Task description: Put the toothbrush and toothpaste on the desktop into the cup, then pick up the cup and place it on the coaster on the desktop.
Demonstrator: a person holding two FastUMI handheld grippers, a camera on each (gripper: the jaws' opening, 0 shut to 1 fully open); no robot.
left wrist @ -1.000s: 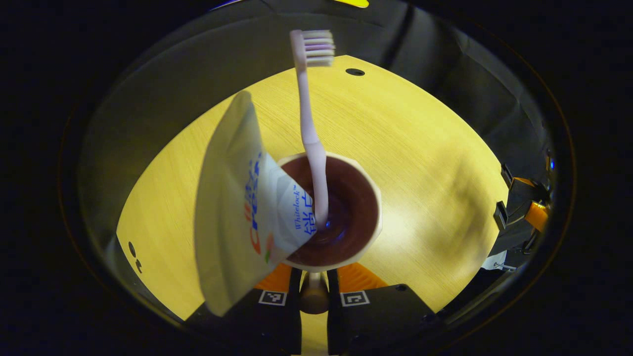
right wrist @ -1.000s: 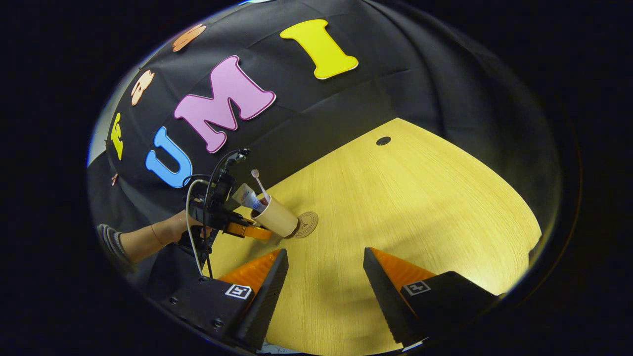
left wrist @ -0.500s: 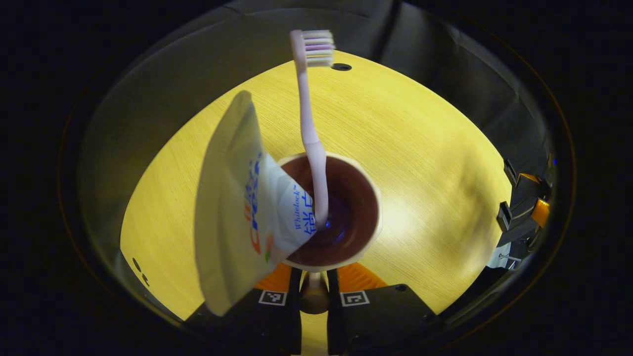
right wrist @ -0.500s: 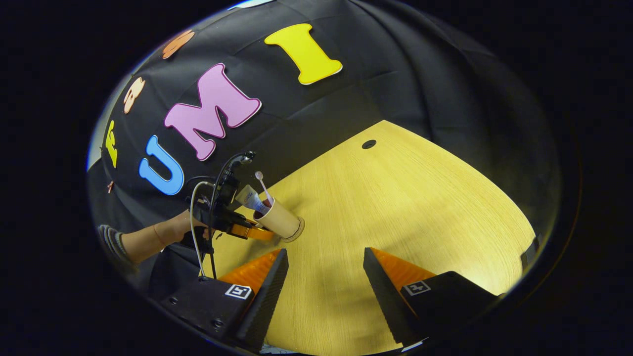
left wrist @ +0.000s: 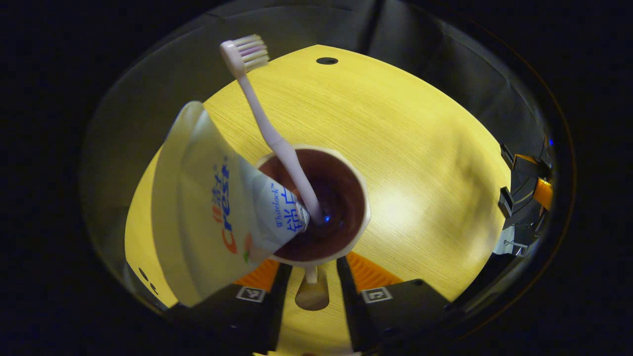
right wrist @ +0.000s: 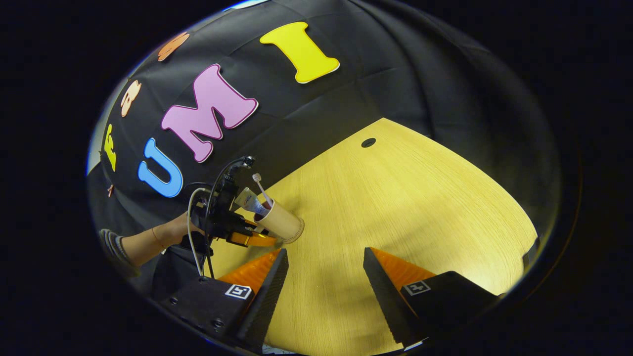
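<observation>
The cup (left wrist: 316, 205) stands on the wooden desktop (left wrist: 420, 148) with the toothbrush (left wrist: 269, 128) and the toothpaste tube (left wrist: 212, 212) both inside it, the brush leaning head-up against the far rim and the tube slanting out over the near-left rim. In the right gripper view the cup (right wrist: 281, 221) appears to sit on a thin round edge at its base, most likely the coaster (right wrist: 298, 233), though the cup hides nearly all of it, so the fit cannot be confirmed. The left gripper (left wrist: 310, 277) is right behind the cup, its two fingers spread to either side of the cup's lower wall with a visible gap between them; it looks released rather than clamped, but whether the pads still touch the cup cannot be told. A hand (right wrist: 170, 232) holds that gripper at the desk's edge. The right gripper (right wrist: 324, 277) hangs well apart from the cup with its fingers wide and nothing between them. As a judgement, loading the cup is done and the placing looks finished or nearly so; what seems left is for the left gripper to back away without tipping the cup.
</observation>
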